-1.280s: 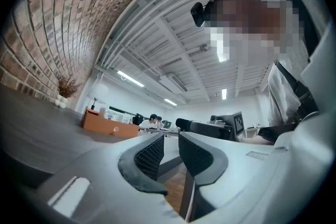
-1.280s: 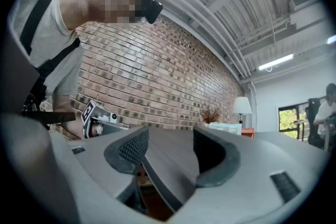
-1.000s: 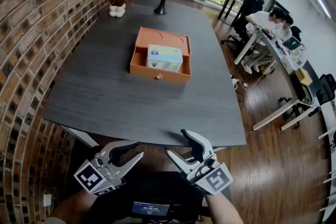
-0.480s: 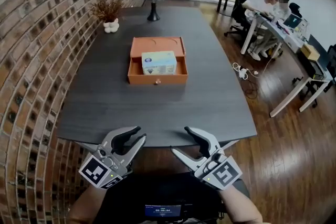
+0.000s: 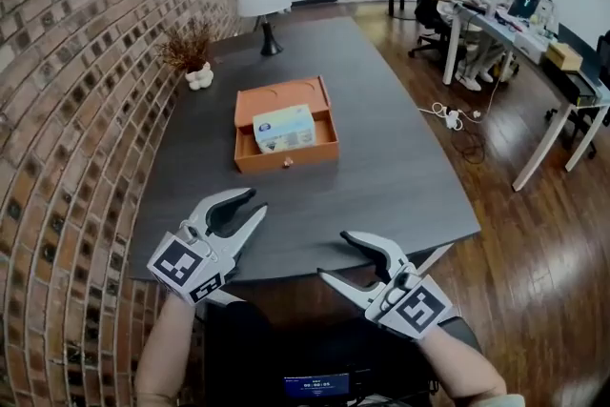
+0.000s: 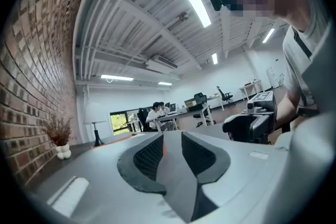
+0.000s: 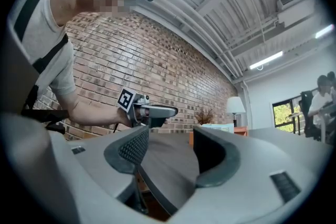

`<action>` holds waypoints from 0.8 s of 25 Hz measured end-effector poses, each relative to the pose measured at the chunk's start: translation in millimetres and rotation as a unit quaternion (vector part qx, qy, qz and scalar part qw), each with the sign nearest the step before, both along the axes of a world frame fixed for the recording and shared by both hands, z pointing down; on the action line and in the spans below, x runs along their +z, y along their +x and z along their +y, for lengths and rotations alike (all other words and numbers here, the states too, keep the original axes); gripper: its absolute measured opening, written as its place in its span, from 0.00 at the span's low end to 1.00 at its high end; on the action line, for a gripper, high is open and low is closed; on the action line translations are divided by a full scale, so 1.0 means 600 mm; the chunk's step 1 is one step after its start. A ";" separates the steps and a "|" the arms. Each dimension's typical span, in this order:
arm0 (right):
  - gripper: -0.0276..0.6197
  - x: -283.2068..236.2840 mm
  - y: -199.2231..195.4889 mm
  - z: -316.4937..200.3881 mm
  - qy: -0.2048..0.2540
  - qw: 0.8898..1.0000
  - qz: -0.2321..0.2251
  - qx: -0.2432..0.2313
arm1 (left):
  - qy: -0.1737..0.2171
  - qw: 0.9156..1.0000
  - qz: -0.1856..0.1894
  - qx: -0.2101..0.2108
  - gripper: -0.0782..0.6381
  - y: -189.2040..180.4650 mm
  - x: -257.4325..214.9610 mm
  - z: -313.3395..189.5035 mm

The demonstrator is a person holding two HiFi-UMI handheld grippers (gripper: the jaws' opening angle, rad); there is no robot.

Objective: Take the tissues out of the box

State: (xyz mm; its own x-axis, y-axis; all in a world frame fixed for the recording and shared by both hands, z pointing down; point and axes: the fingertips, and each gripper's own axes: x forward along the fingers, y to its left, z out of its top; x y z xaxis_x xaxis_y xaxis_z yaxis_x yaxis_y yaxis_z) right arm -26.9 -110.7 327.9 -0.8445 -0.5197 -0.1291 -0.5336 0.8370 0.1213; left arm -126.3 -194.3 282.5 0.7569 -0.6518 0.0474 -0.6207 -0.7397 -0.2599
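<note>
Dark surface (image 5: 381, 176) carries an orange box (image 5: 286, 154) with the tissues (image 5: 283, 128) inside. Well short of that box, left gripper (image 5: 255, 202) and right gripper (image 5: 335, 255) hover, fingers spread open, empty.

Far ahead of my right tool (image 5: 334, 256), the orange box (image 5: 286, 154) sits mostly hidden behind that tool's own jaw in the right gripper view, and the print on the tissue pack (image 5: 283, 128) is too small to read.
</note>
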 end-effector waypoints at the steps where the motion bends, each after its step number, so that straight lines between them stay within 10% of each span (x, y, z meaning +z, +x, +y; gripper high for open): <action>1: 0.45 0.000 0.002 0.000 -0.002 1.000 -0.001 0.001 | -0.005 1.000 -0.003 0.003 0.29 0.002 -0.004 -0.008; 20: 0.45 -0.007 0.016 -0.010 -0.006 1.000 -0.021 0.006 | -0.054 0.985 -0.160 -0.028 0.64 0.003 0.007 -0.243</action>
State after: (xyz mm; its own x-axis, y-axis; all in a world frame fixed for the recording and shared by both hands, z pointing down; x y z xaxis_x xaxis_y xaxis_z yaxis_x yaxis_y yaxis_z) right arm -17.1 -116.6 323.4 -0.8326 -0.5308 -0.1583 -0.5474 0.8322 0.0881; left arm -124.7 -340.4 286.7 0.6545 -0.6704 0.3496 -0.5604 -0.7405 -0.3709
